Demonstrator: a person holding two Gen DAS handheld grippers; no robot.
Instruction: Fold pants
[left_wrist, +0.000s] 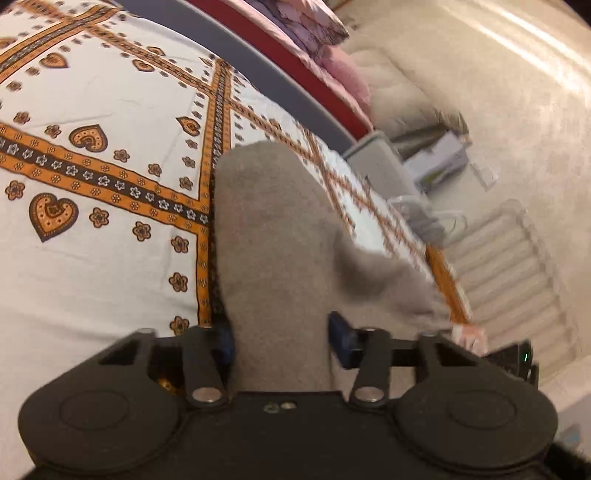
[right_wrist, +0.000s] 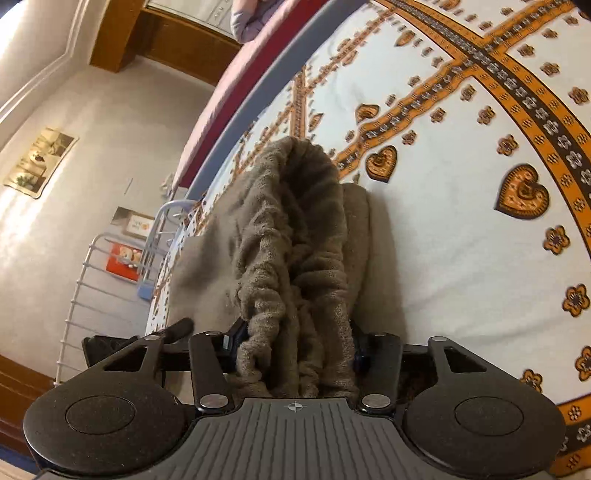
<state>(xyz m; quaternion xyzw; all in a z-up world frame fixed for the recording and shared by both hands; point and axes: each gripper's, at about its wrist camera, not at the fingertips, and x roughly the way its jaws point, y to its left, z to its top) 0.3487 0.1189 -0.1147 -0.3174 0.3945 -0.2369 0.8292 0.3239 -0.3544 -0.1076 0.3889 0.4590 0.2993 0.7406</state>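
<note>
Both grippers have hold of the pants (right_wrist: 295, 236), a soft taupe-brown pair lying on a bed (right_wrist: 461, 258) covered by a white sheet printed with orange bands and hearts.

The right gripper (right_wrist: 295, 347) is clamped on a thick, gathered bunch of fabric that fills the space between its fingers; the ruched ridges there look like an elasticated waistband, though that is a judgement from the texture. Straight ahead of this gripper the bunch rises in a hump, and beyond and to either side of it flatter layers of the same cloth rest on the sheet. Off to the gripper's left the bed edge drops away to a white wire rack (right_wrist: 92, 280) on the floor.

The left gripper (left_wrist: 280, 339) is closed on a smoother, flatter panel of the pants (probably a leg or an already doubled section), which runs forward from between its fingers and lies over the sheet, with a fold sagging away to the gripper's right near the bed edge. That side of the left wrist view is blurred, so the detail there is hard to read.

As for progress: the garment seems compacted, with stacked layers visible, so at least one fold appears made. It is not finished, since both ends are gripped and part is raised off the bed; laying it down, squaring the layers and letting go are what is left.
</note>
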